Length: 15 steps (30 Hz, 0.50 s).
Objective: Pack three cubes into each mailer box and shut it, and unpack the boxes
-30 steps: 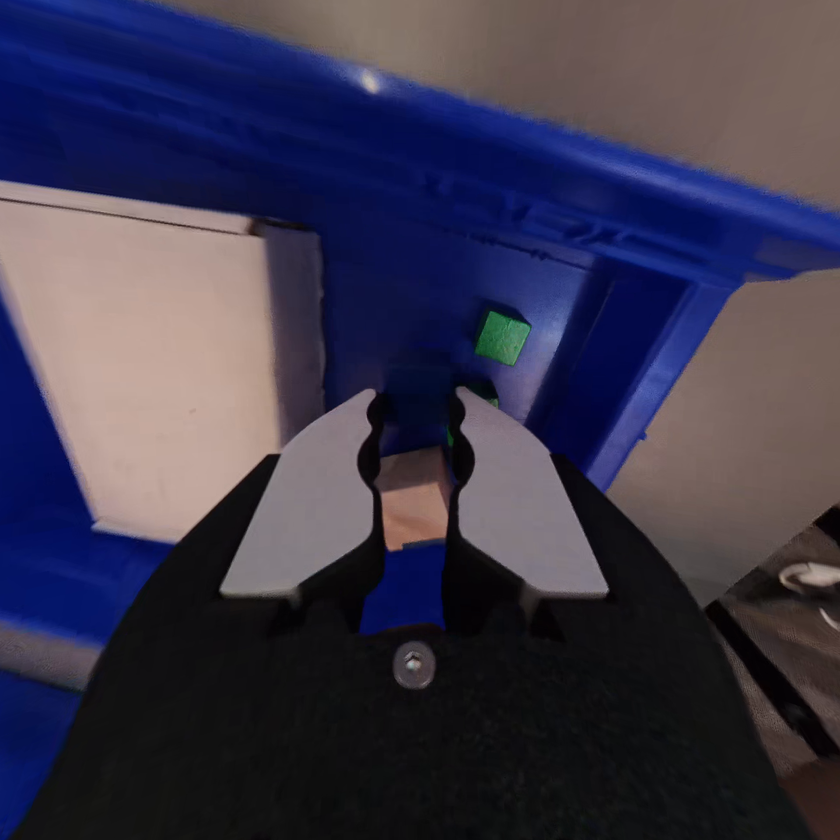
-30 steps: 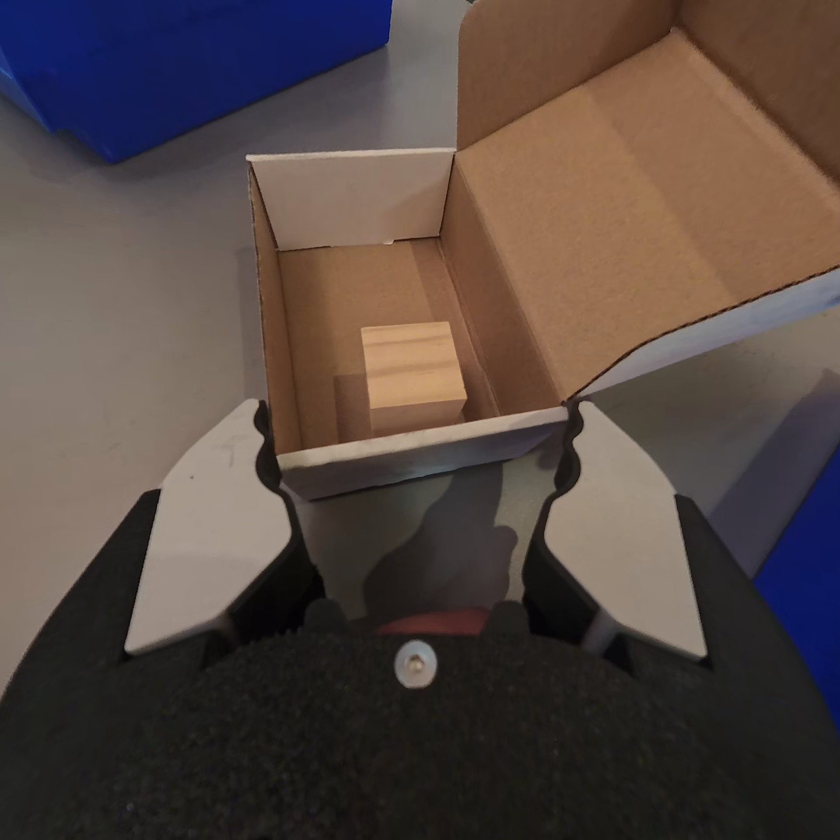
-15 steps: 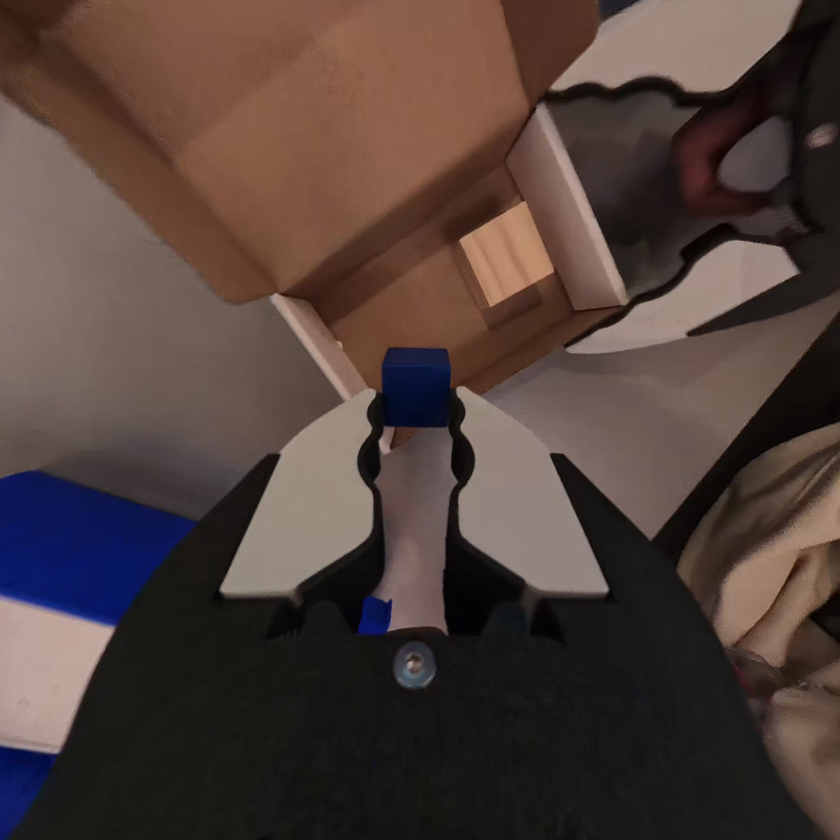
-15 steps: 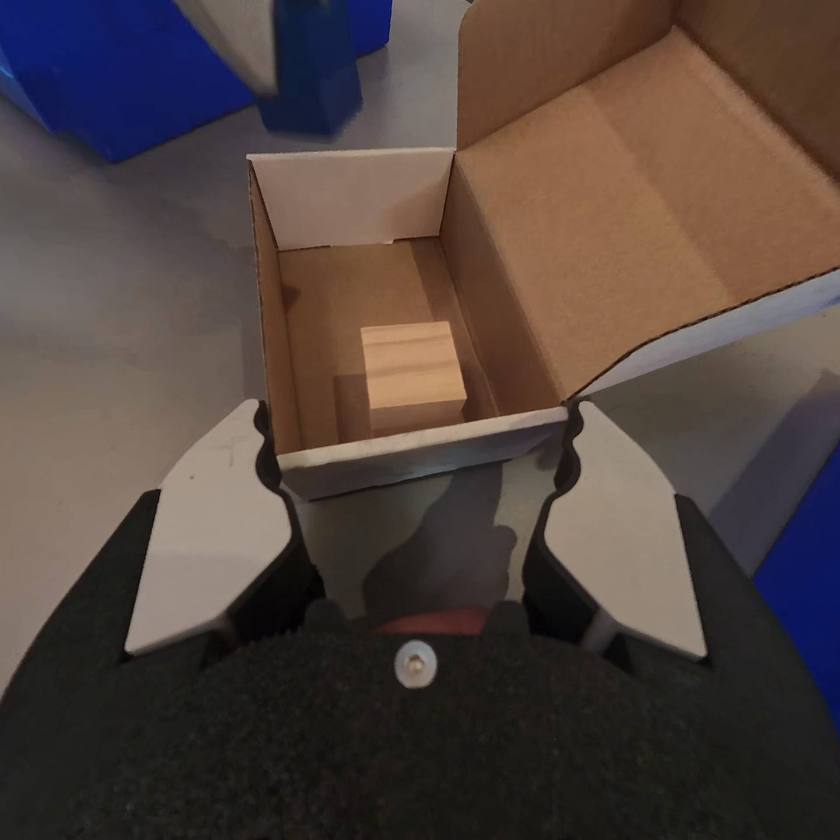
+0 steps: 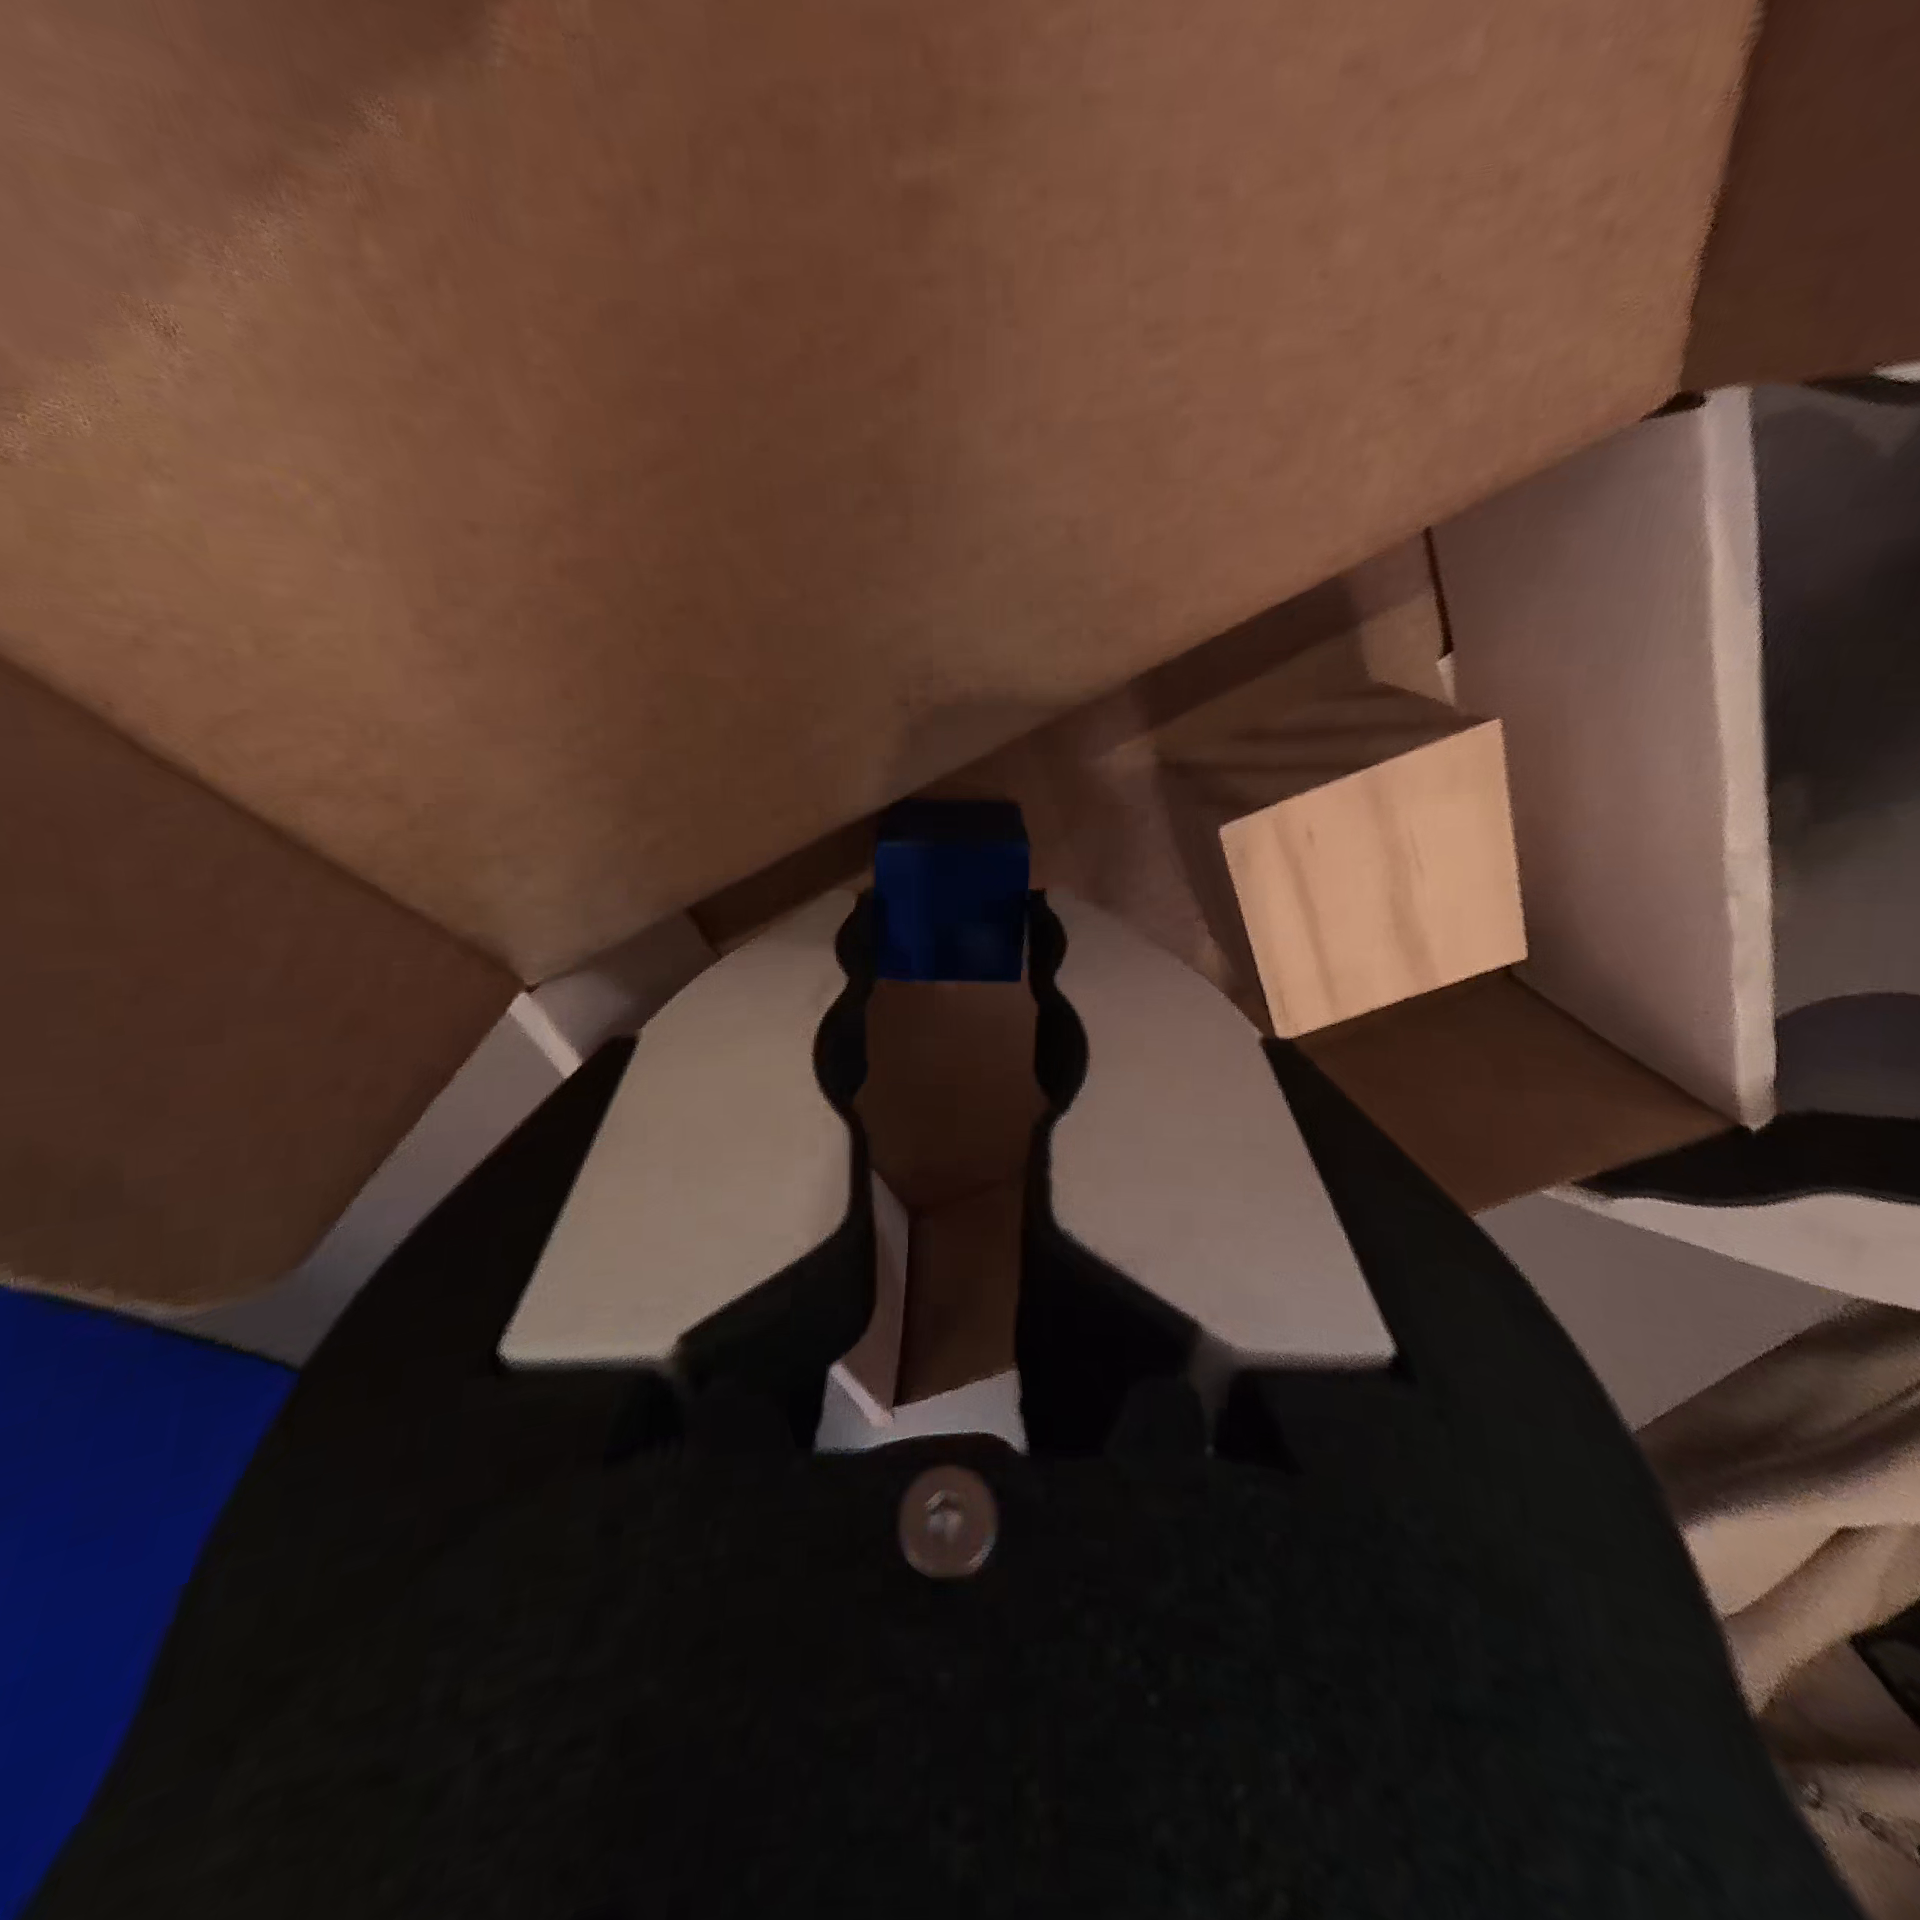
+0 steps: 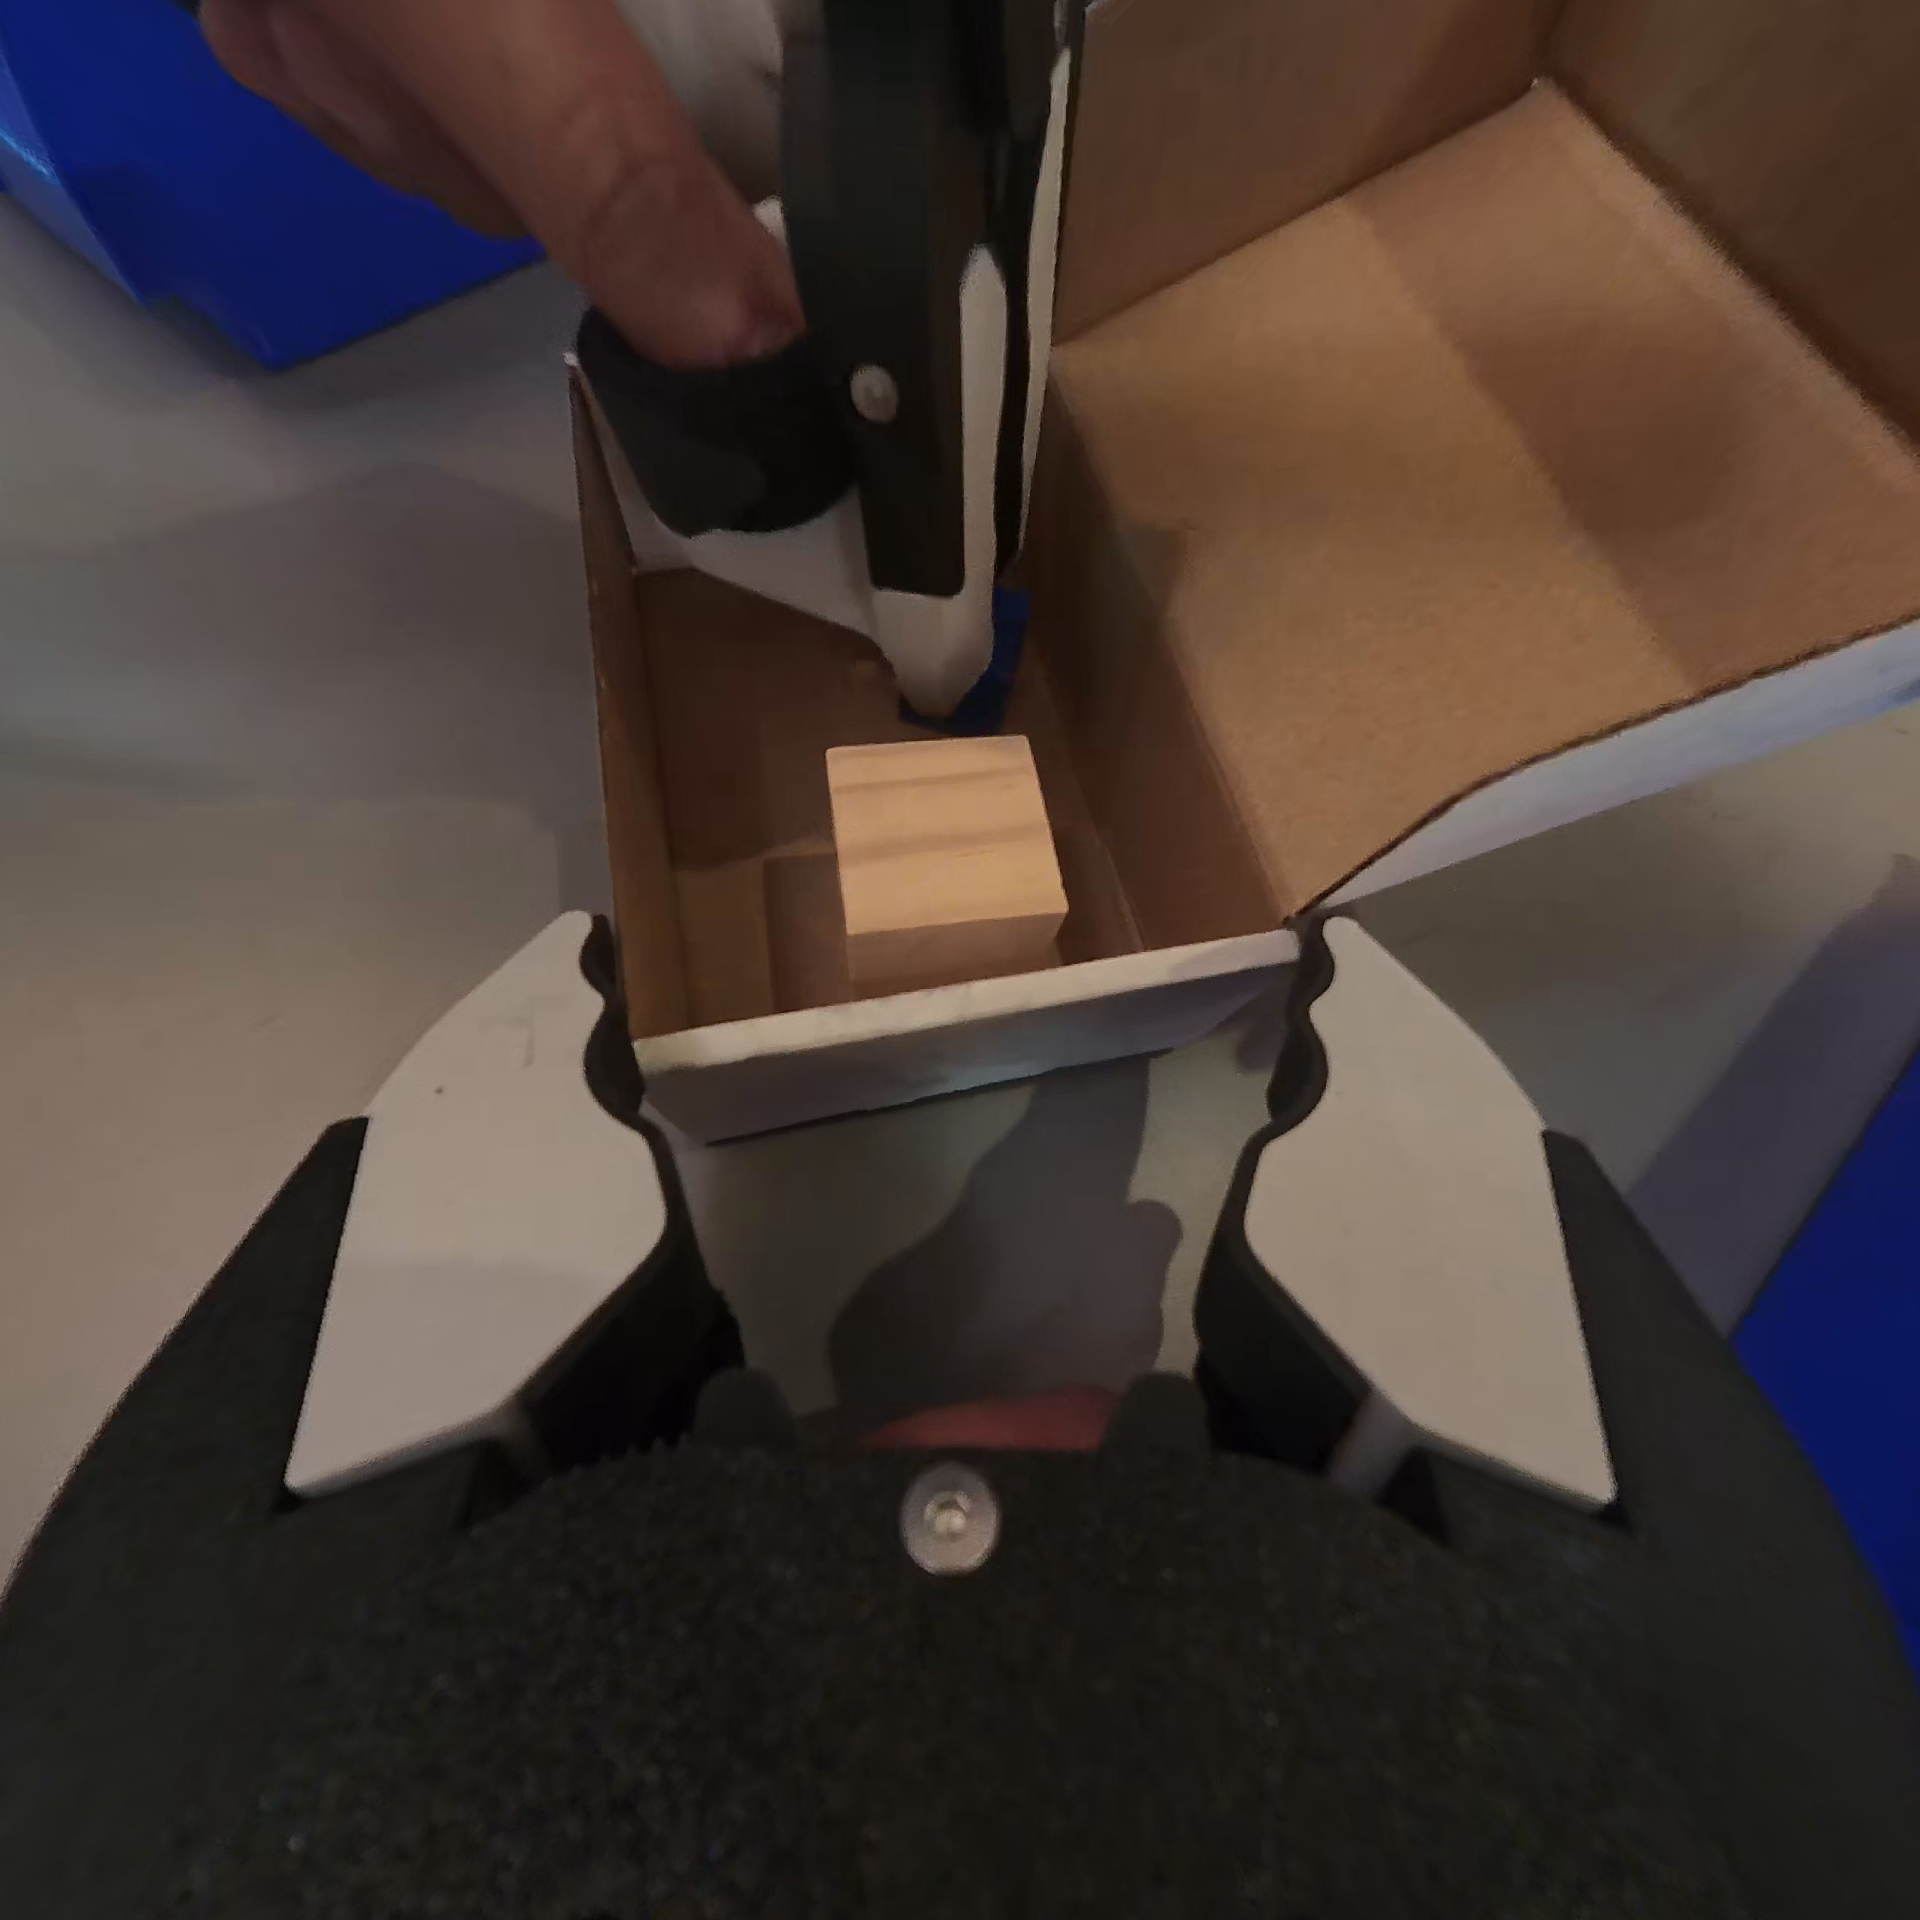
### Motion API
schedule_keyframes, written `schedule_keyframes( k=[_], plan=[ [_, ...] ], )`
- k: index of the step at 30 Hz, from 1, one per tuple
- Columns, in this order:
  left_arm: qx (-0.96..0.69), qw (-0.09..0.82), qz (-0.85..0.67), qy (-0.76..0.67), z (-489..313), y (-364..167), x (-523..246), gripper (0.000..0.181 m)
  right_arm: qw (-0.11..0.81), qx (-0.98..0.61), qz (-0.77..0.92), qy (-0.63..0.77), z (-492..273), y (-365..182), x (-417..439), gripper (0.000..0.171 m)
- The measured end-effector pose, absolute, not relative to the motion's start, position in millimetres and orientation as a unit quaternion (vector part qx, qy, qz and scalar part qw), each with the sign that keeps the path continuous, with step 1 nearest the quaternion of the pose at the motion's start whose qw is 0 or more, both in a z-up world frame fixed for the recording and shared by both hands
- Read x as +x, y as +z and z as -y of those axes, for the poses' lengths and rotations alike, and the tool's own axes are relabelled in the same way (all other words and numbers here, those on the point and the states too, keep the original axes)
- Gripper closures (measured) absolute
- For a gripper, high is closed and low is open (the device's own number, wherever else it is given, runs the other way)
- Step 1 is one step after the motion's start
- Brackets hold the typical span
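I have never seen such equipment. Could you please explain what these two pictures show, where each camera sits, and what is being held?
There is no robot: a person holds a two-finger tool in each hand, each with a camera looking along its fingers. The left gripper is shut on a small blue cube and reaches into an open mailer box on a grey table. A wooden cube already lies inside. The right gripper is open at the box's near wall. Its camera also shows the person's hand and a blue bin behind.

L tool [image 5: 951, 930] + blue cube [image 5: 951, 909] | bin→inside mailer box [image 6: 935, 1049]
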<state>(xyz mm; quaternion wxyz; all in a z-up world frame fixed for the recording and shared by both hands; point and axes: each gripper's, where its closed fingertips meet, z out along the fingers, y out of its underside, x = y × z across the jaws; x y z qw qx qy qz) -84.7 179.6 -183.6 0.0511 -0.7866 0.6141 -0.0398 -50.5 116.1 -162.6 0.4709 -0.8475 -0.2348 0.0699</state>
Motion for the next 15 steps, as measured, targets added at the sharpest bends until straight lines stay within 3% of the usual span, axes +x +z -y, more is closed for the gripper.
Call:
schedule_keyframes(
  k=[3, 7, 10, 11, 15],
  plan=[
    [-0.773, 0.074, -0.626, -0.068, -172.2, -159.1, -90.1, 0.118, 0.470, -0.847, 0.236, 0.069, -115.5, -162.7, -50.5, 0.052],
    [-0.705, 0.144, -0.676, -0.160, -154.4, -88.3, -125.9, 0.121, 0.469, -0.848, 0.237, 0.069, -114.6, -162.7, -50.5, 0.052],
    [-0.652, 0.211, -0.714, -0.145, -167.9, -52.2, -186.4, 0.131, 0.470, -0.848, 0.236, 0.070, -114.7, -162.6, -50.7, 0.052],
    [-0.638, 0.217, -0.727, -0.129, -173.2, -50.4, -209.6, 0.142, 0.469, -0.848, 0.235, 0.071, -114.8, -162.6, -50.7, 0.052],
    [-0.618, 0.170, -0.761, -0.102, -182.2, -78.4, -281.6, 0.138, 0.469, -0.848, 0.235, 0.070, -114.7, -162.6, -50.7, 0.052]
  ],
)
